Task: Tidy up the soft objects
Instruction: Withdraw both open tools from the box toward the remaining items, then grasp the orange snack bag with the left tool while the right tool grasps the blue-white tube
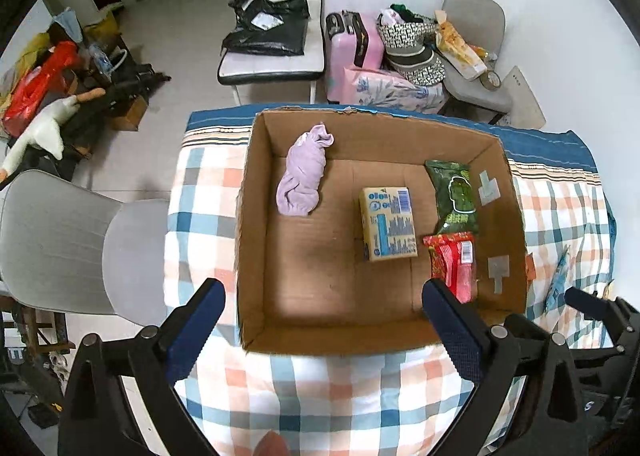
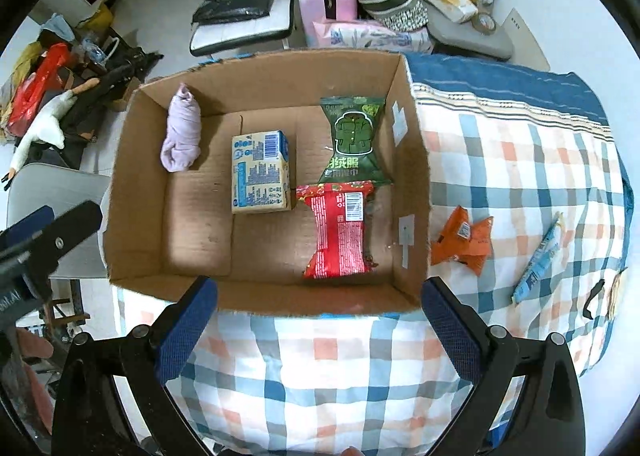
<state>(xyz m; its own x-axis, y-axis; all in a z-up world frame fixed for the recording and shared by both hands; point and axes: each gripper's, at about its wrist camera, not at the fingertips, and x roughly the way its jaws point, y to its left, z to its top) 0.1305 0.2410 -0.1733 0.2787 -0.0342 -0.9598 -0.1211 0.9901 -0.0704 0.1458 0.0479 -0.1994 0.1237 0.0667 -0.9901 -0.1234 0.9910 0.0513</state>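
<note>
Hovering wide open and empty, left gripper [image 1: 322,326] and right gripper [image 2: 318,320] face brown cardboard box [image 2: 416,176]; next pickup likely crumpled orange packet [image 2: 464,242] just beside box's right wall.

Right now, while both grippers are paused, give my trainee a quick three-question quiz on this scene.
1. True or false: the lavender cloth lies inside the cardboard box.
2. How many packets remain outside the box on the checked cover?
3. Which packet touches the red packet? A) green packet B) orange packet C) blue packet

Key: 1 true. 2 two, orange and blue. 3 A.
</note>
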